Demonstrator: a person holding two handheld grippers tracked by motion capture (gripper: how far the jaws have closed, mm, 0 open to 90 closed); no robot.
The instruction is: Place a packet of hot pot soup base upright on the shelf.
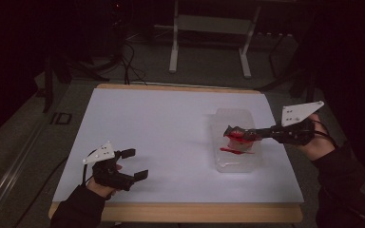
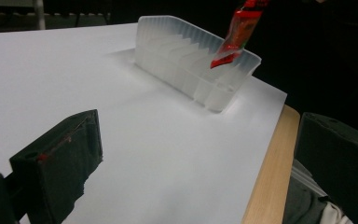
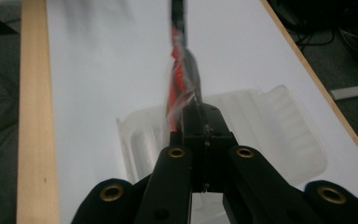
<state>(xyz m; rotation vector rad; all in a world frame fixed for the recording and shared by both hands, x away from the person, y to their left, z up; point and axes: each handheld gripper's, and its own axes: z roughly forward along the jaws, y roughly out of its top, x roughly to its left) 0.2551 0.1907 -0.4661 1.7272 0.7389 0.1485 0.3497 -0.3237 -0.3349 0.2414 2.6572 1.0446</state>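
You are holding your right gripper (image 1: 229, 130) level over the one clear tray (image 1: 252, 164), jaws clenched on one red packet (image 1: 240, 136). Your left gripper (image 1: 135, 164) is resting low on the worktop (image 1: 161, 123), jaws released. The high view is showing a second packet (image 1: 235, 151) inside the tray.

High view looks down on the white table (image 1: 171, 142); both gripper views skim it closely.

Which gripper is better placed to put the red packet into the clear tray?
The right one, most likely. The right gripper is shut on the red packet and holds it just above the clear tray. The left gripper is open, far from the tray, near the table's front edge.
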